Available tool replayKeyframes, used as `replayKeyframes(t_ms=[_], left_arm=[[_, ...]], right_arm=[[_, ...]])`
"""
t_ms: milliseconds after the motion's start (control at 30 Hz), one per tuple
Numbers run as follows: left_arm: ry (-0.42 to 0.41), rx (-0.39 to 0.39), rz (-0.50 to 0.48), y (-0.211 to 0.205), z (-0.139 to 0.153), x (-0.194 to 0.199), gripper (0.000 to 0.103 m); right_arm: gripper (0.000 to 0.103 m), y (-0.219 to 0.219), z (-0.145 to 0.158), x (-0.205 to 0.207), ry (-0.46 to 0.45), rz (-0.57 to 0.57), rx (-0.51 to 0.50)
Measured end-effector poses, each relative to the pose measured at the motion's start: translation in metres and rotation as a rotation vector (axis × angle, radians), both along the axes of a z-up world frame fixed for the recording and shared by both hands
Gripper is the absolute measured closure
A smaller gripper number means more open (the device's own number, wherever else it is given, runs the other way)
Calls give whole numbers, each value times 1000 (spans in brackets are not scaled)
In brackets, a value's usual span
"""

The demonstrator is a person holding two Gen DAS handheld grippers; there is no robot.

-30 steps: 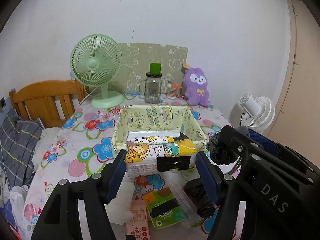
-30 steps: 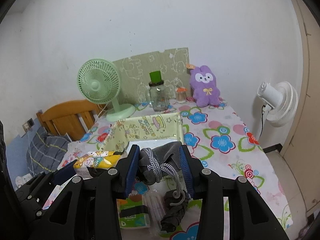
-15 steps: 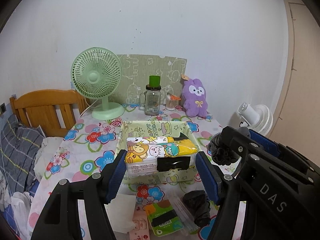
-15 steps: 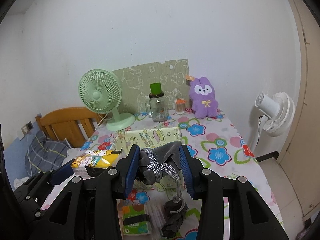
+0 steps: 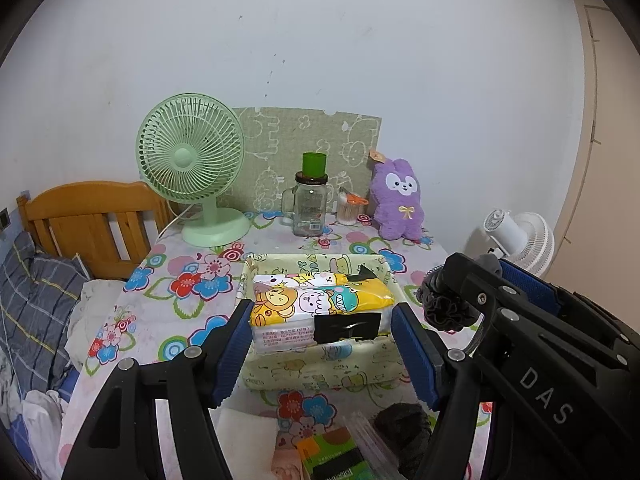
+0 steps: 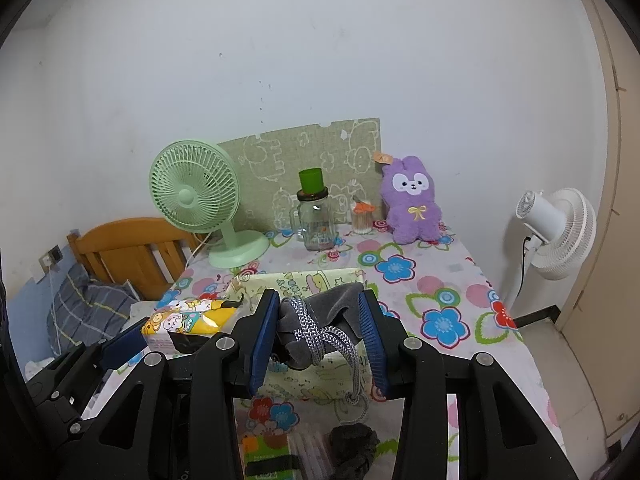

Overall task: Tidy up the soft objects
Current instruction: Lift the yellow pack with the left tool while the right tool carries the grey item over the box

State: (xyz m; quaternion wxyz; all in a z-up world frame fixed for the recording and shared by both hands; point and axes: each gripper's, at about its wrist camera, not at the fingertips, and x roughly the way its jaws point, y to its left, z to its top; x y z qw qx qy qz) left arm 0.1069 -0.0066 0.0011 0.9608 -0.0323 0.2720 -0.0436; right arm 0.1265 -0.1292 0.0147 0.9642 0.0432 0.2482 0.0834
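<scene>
My left gripper (image 5: 320,336) grips the tissue pack (image 5: 320,308), my right gripper (image 6: 320,332) the grey pouch (image 6: 316,324); the fabric box (image 5: 320,368) seems empty, so both remain.

Both cameras sit just behind their own fingers and look forward and slightly down over a flowered table (image 5: 168,280) toward a white wall. The left wrist view faces the table from its near edge, a wooden bed frame (image 5: 92,220) off to its left. The right wrist view looks from a spot to the right, so the table (image 6: 440,280) runs further right and a white floor fan (image 6: 556,232) stands clear. Both share the green fan (image 5: 192,168) (image 6: 196,200), the glass jar (image 5: 310,208) (image 6: 316,220), the purple plush toy (image 5: 398,200) (image 6: 412,204) and the yellow-green box (image 5: 320,368) (image 6: 304,280). Each view catches the other gripper at its side.
</scene>
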Motion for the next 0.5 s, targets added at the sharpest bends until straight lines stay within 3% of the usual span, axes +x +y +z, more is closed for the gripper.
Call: replayKeyframes(t_ms=[500], left_arm=[[60,-19,21,12,-15,54,32]], right_arm=[[59,8,-17,61,58,11,2]])
